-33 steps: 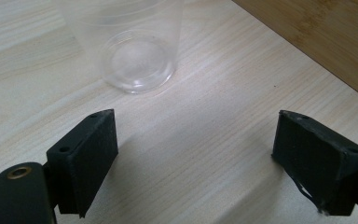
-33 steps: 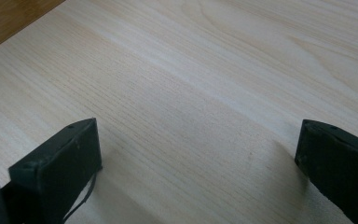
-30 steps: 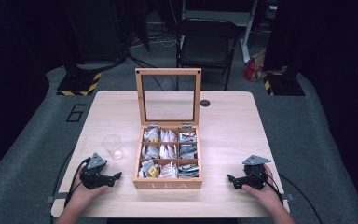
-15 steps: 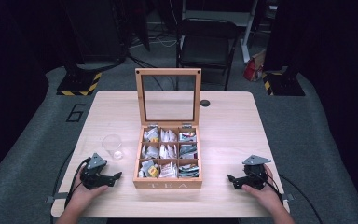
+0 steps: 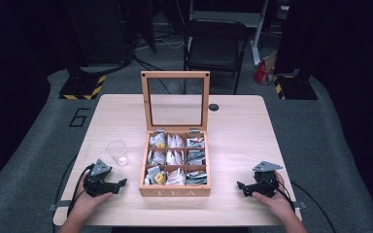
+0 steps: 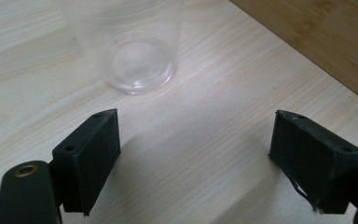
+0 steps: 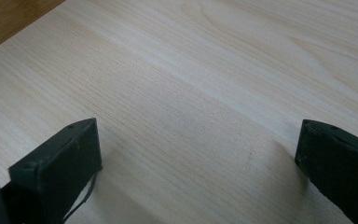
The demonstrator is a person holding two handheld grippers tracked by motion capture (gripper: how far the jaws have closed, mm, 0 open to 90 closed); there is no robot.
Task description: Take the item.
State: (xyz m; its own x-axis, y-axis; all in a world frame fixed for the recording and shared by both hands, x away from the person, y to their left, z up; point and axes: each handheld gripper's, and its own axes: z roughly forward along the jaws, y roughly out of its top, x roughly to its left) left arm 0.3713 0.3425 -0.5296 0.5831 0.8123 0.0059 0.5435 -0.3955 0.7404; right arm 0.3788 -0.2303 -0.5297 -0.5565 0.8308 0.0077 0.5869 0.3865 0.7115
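Observation:
A wooden tea box [image 5: 176,191] stands in the middle of the table with its glass lid [image 5: 176,102] raised upright. Its compartments hold several tea bags [image 5: 176,158]. A clear empty cup [image 5: 117,152] [image 6: 137,60] sits to the left of the box. My left gripper [image 5: 118,184] [image 6: 200,163] rests open on the table just in front of the cup, jaws empty. My right gripper [image 5: 242,187] [image 7: 196,168] lies open on bare wood to the right of the box, nothing between its jaws. The box's side [image 6: 326,42] shows at upper right in the left gripper view.
The light wooden table [image 5: 233,126] has a small black round hole [image 5: 213,107] behind the box. A black chair [image 5: 216,46] stands beyond the far edge. Grey floor with a yellow-black striped base [image 5: 82,86] surrounds the table.

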